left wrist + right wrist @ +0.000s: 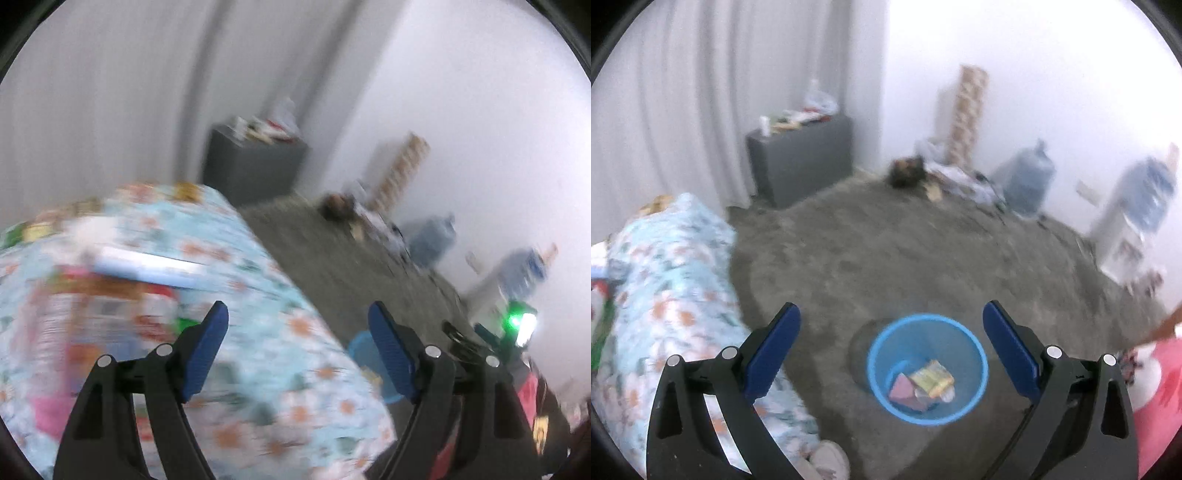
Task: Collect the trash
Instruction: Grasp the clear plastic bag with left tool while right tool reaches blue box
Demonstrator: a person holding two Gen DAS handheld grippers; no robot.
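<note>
Both tongs, left point(297, 317) and right point(891, 319), gape wide and empty, right above blue bin point(975, 347) on open carpet point(905, 251).

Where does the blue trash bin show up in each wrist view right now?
Left wrist: blue trash bin low, right of centre, mostly hidden behind the right-hand finger.
Right wrist: blue trash bin bottom centre on the carpet, wrappers inside.
Shared landmark: grey cabinet by the curtain.
</note>
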